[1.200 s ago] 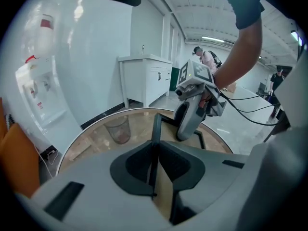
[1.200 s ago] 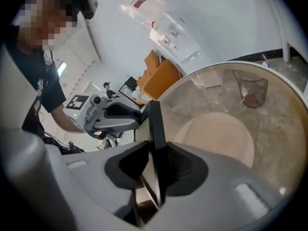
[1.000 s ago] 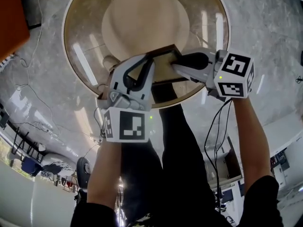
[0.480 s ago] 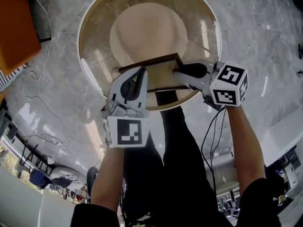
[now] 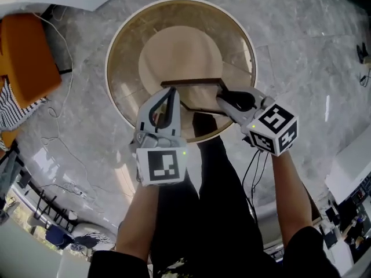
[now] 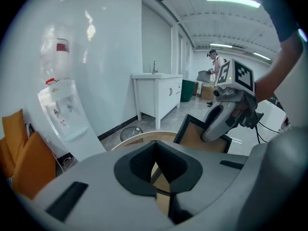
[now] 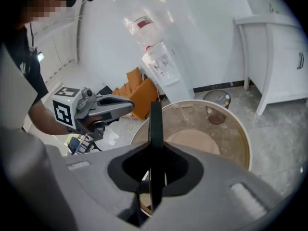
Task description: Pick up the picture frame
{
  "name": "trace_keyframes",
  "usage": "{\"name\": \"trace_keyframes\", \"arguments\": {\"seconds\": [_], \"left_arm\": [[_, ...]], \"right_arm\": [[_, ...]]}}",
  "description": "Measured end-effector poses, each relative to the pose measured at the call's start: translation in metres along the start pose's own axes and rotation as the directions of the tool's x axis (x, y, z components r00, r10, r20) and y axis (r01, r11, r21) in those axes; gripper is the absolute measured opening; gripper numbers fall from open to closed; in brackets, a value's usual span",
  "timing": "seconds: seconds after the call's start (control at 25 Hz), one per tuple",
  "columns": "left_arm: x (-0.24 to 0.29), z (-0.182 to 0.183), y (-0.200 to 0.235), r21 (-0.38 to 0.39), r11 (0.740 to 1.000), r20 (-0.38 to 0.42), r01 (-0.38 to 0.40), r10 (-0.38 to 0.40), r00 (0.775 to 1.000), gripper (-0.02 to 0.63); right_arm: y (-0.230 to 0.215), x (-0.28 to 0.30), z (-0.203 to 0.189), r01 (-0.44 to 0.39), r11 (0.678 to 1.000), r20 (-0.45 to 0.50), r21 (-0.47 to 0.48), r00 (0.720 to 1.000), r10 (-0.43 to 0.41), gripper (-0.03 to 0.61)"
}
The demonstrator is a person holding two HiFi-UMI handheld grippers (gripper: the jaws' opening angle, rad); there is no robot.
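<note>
Picture frame [image 5: 200, 97] up off the round glass table [image 5: 119, 97], hanging over its near side, dark border with a tan middle. Gripped at both ends, one gripper per side. Right gripper [image 5: 223, 97] clamped on the right edge, jaws narrow, dark border standing edge-on and upright between the pads in the right gripper view. Left gripper [image 5: 173, 94] on the frame's left side, jaws squeezed nearly all the way together, probably with the thin dark edge caught low between the pads, though tough to call from that angle. Both marker cubes turned up toward the head camera, bare forearms trailing behind them. Round tan disc [image 5: 179, 51] showing through the glass top. Grey marble floor [image 5: 301, 51] all round, orange seat [image 5: 26, 57] off to the left with loose cables [image 5: 49, 126] near it. Over in the left gripper view, white sink cabinet [image 6: 156, 93] and water dispenser [image 6: 62, 112] against the wall
</note>
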State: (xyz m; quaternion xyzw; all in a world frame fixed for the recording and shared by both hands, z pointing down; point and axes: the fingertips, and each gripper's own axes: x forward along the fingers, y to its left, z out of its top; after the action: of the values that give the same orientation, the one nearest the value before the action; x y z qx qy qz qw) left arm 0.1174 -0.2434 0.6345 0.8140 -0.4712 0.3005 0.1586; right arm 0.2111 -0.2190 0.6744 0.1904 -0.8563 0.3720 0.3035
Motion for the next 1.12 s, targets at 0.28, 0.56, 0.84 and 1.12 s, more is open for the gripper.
{"name": "trace_keyframes", "arguments": {"seconds": [0.28,0.56,0.84,1.12], "left_arm": [[-0.042,0.091,-0.004,0.025,1.0,0.13,0.012,-0.016,0.991,0.014],[-0.126,0.207,-0.004,0.005,1.0,0.296,0.002,-0.003,0.955,0.014],[-0.199,0.261,0.024,-0.029,0.996,0.377,-0.082,0.087,0.922,0.014],[-0.241,0.285,0.041,-0.091,0.991,0.432,-0.1,0.13,0.892,0.014]], "right_arm": [[0.045,-0.065,0.068,0.152,0.983,0.125,-0.104,0.982,-0.139,0.048],[0.09,-0.152,0.134,0.24,0.966,0.298,-0.097,0.933,-0.202,0.048],[0.13,-0.201,0.199,0.273,0.946,0.39,-0.173,0.901,-0.188,0.048],[0.165,-0.221,0.227,0.274,0.945,0.445,-0.181,0.879,-0.17,0.048]]}}
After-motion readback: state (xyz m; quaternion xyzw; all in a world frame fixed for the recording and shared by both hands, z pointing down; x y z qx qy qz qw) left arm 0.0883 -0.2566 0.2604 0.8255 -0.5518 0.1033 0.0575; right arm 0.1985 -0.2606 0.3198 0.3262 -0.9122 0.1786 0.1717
